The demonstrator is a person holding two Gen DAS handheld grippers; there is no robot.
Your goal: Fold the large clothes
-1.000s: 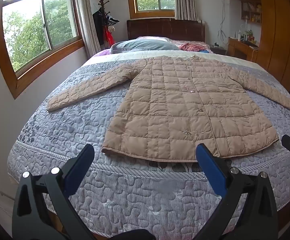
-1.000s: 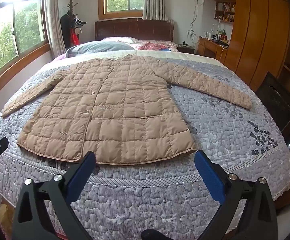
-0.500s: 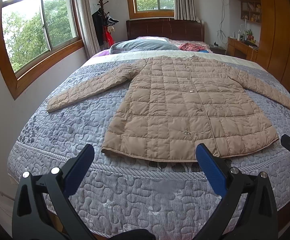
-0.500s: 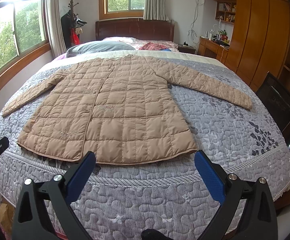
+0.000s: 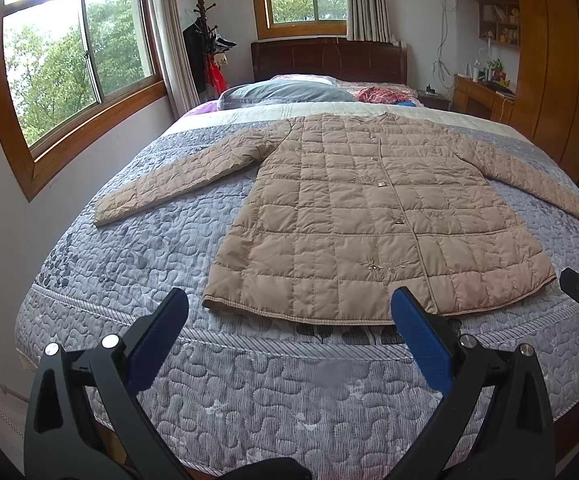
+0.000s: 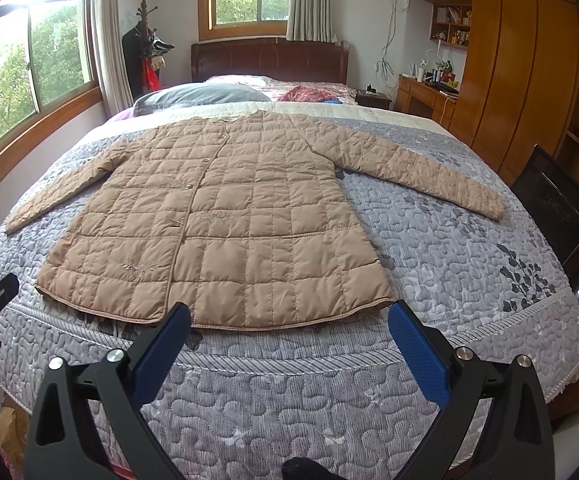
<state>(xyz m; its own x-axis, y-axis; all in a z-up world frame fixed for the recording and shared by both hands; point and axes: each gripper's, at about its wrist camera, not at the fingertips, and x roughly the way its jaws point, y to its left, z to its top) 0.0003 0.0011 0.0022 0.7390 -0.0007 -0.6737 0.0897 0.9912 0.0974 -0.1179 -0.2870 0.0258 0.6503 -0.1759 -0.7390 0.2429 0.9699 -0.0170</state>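
1. Currently the tan quilted coat (image 5: 373, 216) lies flat, front side up, on the grey patterned bedspread (image 5: 161, 248). Its hem (image 6: 225, 322) runs along the foot edge of the bed and its collar points toward the headboard (image 6: 269, 60).
2. Both sleeves are spread out to the sides. The window-side sleeve (image 5: 177, 178) angles toward the bed's left edge; the wardrobe-side sleeve (image 6: 421, 170) angles toward the right edge.
3. Coat front is closed; a line of snaps (image 5: 381, 184) runs down the middle.
4. Left gripper (image 5: 289, 304): fingers spread wide, blue pads (image 5: 157, 340) facing each other, nothing between them. It hovers off the foot edge, apart from the fabric, facing the hem's window-side corner (image 5: 209, 300).
5. Right gripper (image 6: 289, 312): also spread wide, holding nothing. It hangs just short of the hem at the foot edge, facing the wardrobe-side half of the coat.
6. Each gripper's black body shows at the margin of the other's view: the right one at the right edge of the left wrist view, the left one at the left edge of the right wrist view.
7. Surroundings: grey pillow (image 6: 197, 96) and a red plaid cloth (image 6: 309, 94) at the head of the bed; a window (image 5: 77, 64) on the left wall; a coat rack (image 6: 145, 52) in the corner; a wooden wardrobe (image 6: 521, 80) along the right wall.
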